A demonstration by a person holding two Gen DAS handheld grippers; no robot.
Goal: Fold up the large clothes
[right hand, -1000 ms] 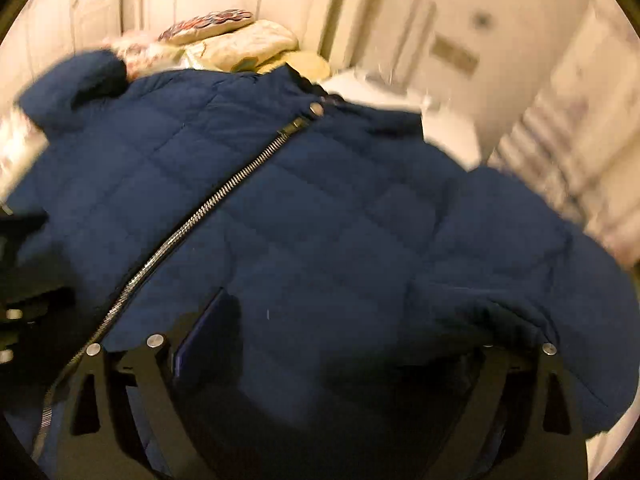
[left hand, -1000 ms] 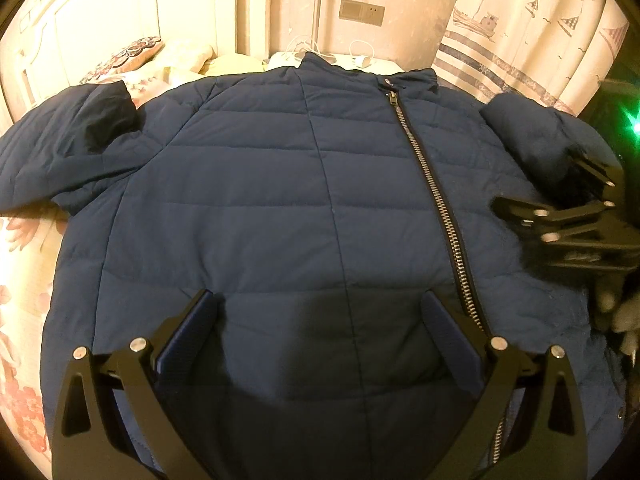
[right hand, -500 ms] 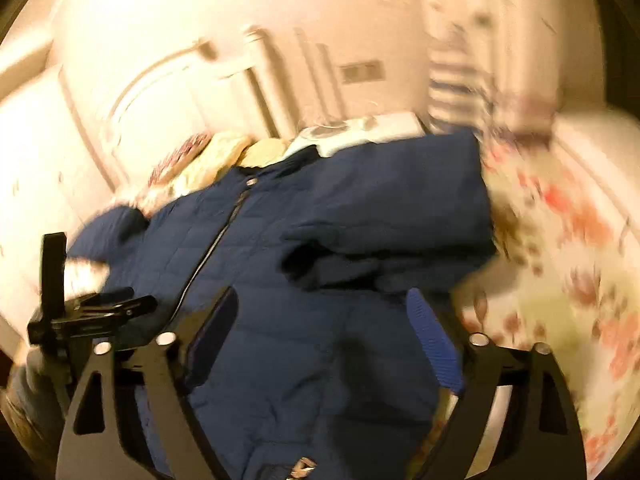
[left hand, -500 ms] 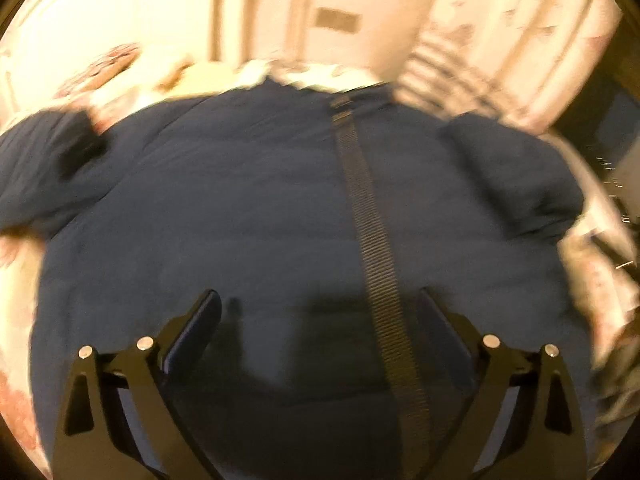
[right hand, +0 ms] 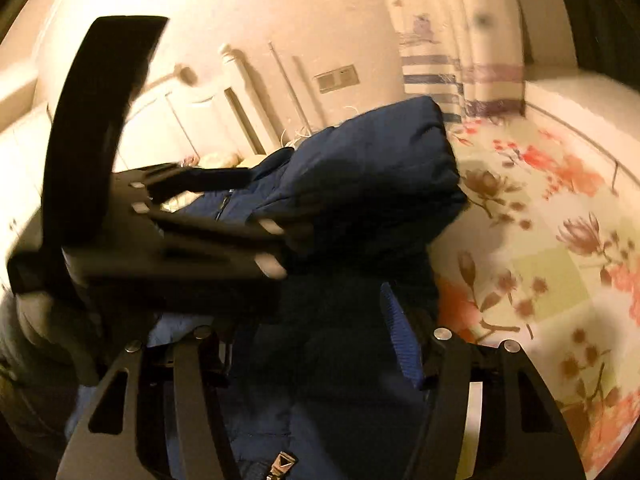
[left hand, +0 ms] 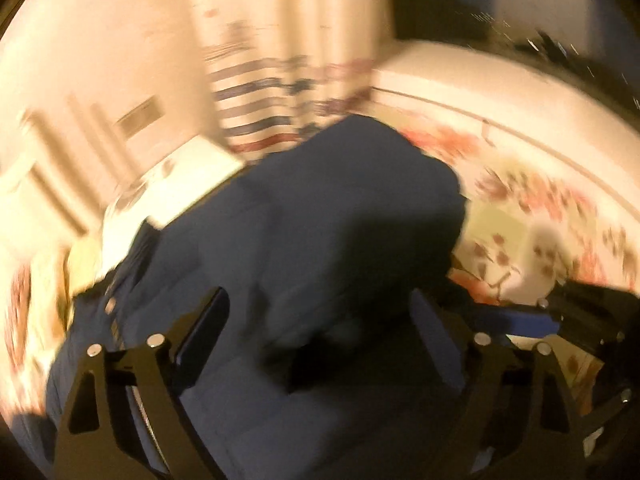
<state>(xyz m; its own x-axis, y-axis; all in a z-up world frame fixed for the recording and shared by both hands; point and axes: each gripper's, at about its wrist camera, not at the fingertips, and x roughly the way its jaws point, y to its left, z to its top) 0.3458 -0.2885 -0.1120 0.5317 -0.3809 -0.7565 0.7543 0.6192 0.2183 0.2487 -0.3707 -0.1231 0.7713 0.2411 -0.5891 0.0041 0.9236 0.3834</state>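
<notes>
A dark blue quilted jacket (left hand: pixel 328 248) lies on a floral bed, its right sleeve (right hand: pixel 360 168) folded over the body. My left gripper (left hand: pixel 320 340) is open, its jaws spread wide just above the jacket's right side. My right gripper (right hand: pixel 312 340) is open over the jacket's lower right edge, with fabric between the fingers but not clamped. The left gripper also shows in the right wrist view (right hand: pixel 264 236), close over the sleeve. The right gripper shows at the right edge of the left wrist view (left hand: pixel 532 318). The jacket's zipper pull (right hand: pixel 282 464) is at the bottom.
The floral bedspread (right hand: pixel 540 272) stretches to the right of the jacket. A white headboard (right hand: pixel 180 120), a wall with a switch plate (right hand: pixel 336 78) and a striped curtain (left hand: pixel 272 92) stand behind. A white nightstand (left hand: pixel 188 176) is by the jacket's collar.
Both grippers have swung right, towards the jacket's right sleeve, and now sit close together. The views are motion-blurred. The left gripper, earlier over the jacket's middle, is now over its right side.
</notes>
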